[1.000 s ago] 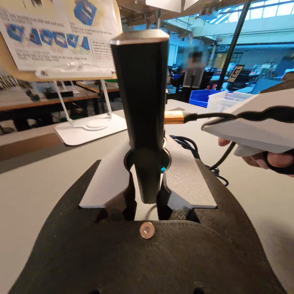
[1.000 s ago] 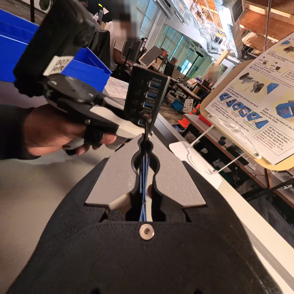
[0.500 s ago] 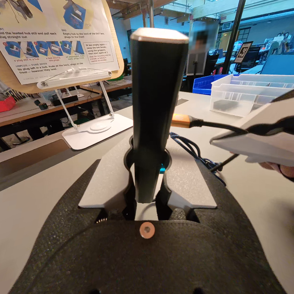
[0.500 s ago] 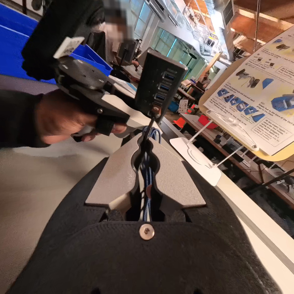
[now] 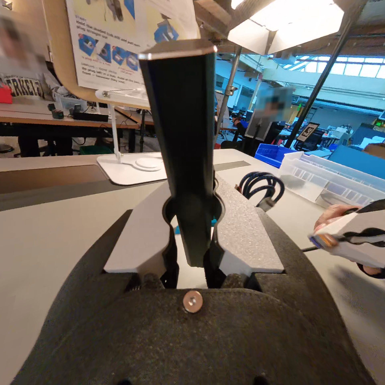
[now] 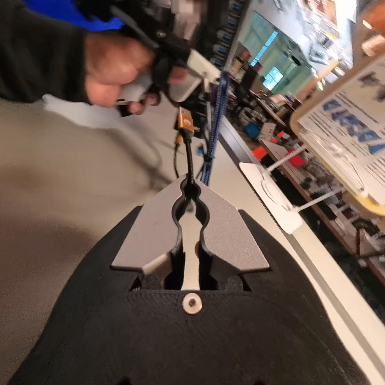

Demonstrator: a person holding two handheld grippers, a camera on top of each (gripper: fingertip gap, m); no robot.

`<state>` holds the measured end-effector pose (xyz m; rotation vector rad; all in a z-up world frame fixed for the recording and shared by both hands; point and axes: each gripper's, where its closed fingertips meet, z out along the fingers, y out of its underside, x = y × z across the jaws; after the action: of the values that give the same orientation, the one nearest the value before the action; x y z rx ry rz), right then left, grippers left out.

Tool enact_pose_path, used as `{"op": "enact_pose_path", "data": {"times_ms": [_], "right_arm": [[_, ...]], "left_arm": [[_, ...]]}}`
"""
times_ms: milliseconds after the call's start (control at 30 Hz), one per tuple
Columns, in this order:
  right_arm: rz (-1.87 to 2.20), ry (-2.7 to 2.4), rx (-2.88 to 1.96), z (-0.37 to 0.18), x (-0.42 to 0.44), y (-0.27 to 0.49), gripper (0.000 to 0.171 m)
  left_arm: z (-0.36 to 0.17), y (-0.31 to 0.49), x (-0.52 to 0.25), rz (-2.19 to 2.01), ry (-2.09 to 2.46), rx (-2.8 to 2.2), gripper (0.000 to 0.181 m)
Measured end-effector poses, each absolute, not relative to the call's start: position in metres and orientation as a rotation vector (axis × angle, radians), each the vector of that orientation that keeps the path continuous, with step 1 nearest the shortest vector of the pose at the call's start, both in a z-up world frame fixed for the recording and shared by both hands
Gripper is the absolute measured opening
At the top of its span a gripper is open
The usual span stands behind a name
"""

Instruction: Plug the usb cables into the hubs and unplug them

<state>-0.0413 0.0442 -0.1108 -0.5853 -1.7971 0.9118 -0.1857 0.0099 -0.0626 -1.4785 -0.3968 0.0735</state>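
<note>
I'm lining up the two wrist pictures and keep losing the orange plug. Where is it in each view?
Left wrist view: the orange plug sits at the far right edge, sticking out of the right gripper's tip.
Right wrist view: the plug stands just above centre on its black cable, which the right gripper pinches.
Shared landmark: the white stand base under the instruction sheet.

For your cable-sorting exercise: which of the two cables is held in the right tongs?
The black cable with the orange plug, pinched in the right tongs. The blue braided cable hangs free behind it.
</note>
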Motion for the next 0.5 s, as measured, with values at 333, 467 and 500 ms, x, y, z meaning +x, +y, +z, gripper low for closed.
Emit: {"op": "enact_pose_path", "data": {"times_ms": [333, 467, 500], "right_arm": [[0.735, -2.103, -0.258, -0.167, -0.012, 0.008, 0.053], [0.799, -2.122, -0.244, -0.161, -0.004, 0.007, 0.066], [0.817, -2.106, -0.255, -0.156, -0.004, 0.008, 0.065]], "left_arm": [[-0.07, 0.019, -0.176, -0.001, -0.404, -1.468, 0.03], [-0.068, 0.013, -0.183, 0.017, -0.429, -1.452, 0.03], [-0.067, 0.012, -0.184, 0.031, -0.427, -1.454, 0.03]]}}
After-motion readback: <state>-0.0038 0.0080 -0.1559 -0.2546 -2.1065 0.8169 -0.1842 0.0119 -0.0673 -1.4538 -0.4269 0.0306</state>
